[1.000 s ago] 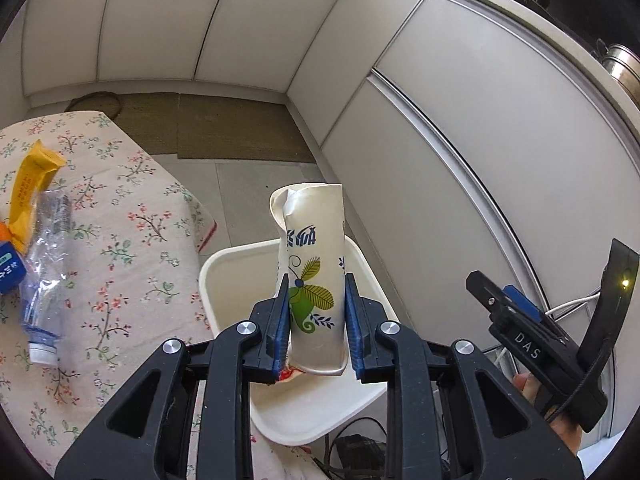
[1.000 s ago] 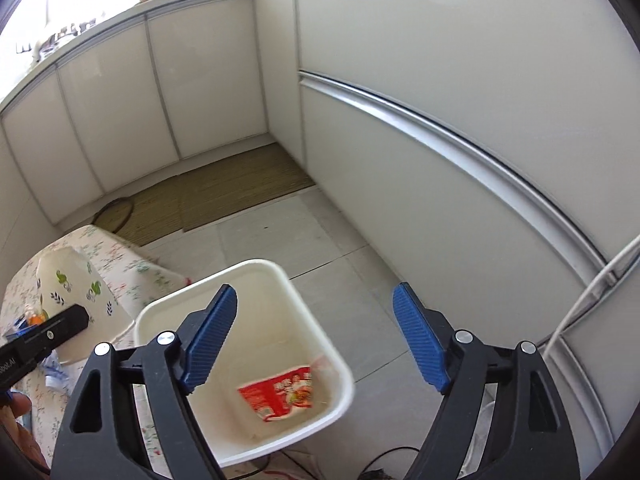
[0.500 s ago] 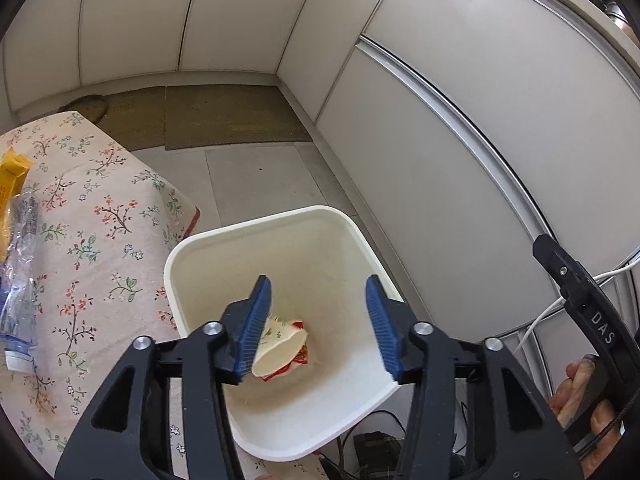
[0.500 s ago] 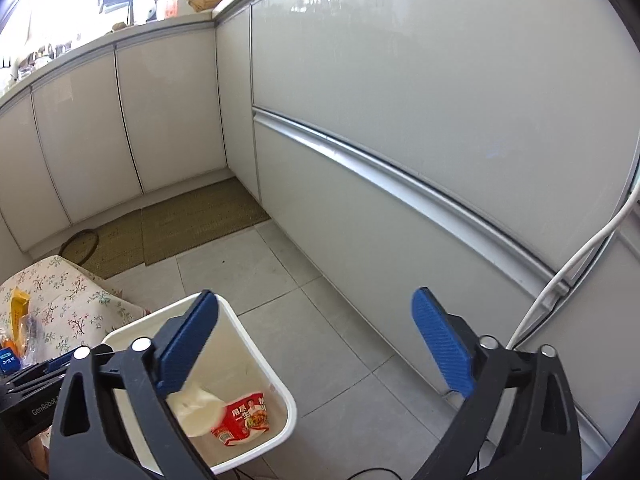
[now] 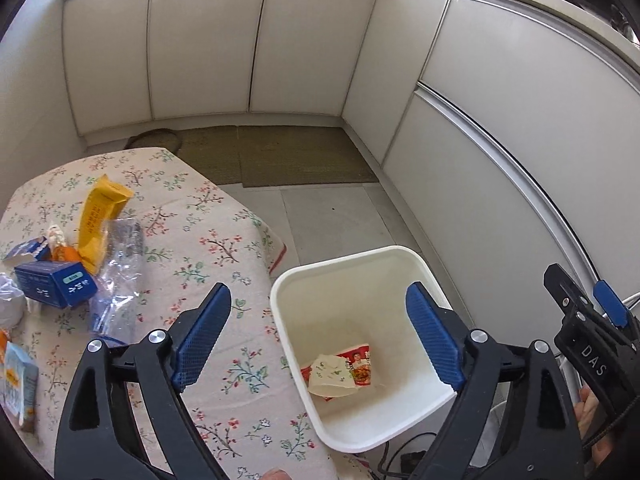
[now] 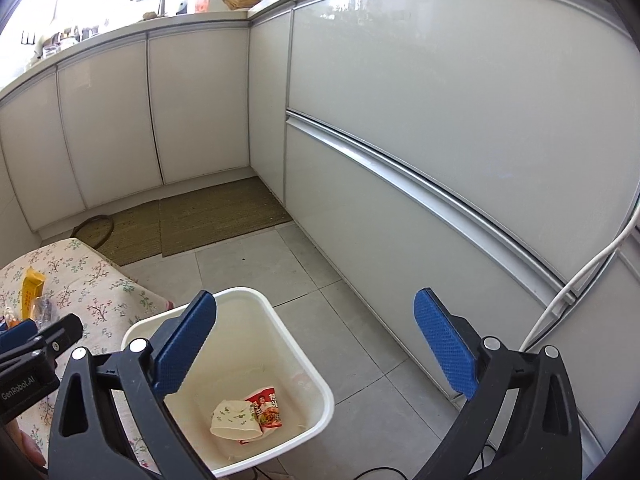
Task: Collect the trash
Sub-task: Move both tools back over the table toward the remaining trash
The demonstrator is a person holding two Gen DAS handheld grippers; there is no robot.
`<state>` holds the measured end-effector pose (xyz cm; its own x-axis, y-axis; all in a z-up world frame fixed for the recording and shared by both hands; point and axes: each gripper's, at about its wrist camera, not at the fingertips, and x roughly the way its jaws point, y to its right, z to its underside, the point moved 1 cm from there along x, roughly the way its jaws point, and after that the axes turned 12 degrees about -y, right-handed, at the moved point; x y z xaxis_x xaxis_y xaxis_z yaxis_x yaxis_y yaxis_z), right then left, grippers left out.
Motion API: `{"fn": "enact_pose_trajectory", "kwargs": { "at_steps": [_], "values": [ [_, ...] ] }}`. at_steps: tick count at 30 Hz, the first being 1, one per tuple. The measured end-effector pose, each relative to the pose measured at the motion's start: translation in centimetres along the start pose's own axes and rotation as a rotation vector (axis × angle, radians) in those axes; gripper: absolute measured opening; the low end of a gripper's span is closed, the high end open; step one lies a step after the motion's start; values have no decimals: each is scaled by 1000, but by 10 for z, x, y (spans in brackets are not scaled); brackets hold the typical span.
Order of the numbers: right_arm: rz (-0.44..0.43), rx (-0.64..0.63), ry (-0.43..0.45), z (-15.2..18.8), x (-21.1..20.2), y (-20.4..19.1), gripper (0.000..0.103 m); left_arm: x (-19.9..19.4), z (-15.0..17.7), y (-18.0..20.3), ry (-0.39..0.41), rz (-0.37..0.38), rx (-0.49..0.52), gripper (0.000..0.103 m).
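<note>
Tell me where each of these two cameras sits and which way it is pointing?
Left wrist view: sits on the left tool, looking down over the flowered table edge and white bin; its open blue fingers, the right tool and a bit of hand show.
Right wrist view: sits on the right tool, facing the bin, floor and cabinets; its open fingers and the left tool show.
Shared: bin, paper cup, red wrapper, table, mat.
</note>
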<state>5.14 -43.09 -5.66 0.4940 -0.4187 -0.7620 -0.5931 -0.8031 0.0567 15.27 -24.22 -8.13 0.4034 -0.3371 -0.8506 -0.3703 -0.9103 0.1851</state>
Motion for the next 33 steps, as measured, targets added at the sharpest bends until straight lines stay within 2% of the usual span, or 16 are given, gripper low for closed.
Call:
{"fn": "enact_pose_trajectory", "kwargs": {
  "at_steps": [4, 10, 33],
  "values": [
    [-21, -17, 7, 1, -8, -17, 96, -18, 2, -15, 39, -49, -13, 91],
    [-57, -55, 24, 5, -21, -43, 96, -34, 4, -36, 57, -93, -42, 91],
    [-197, -168, 33, 18, -52, -148, 96, -76, 18, -128, 83, -191, -185, 91]
  ]
}}
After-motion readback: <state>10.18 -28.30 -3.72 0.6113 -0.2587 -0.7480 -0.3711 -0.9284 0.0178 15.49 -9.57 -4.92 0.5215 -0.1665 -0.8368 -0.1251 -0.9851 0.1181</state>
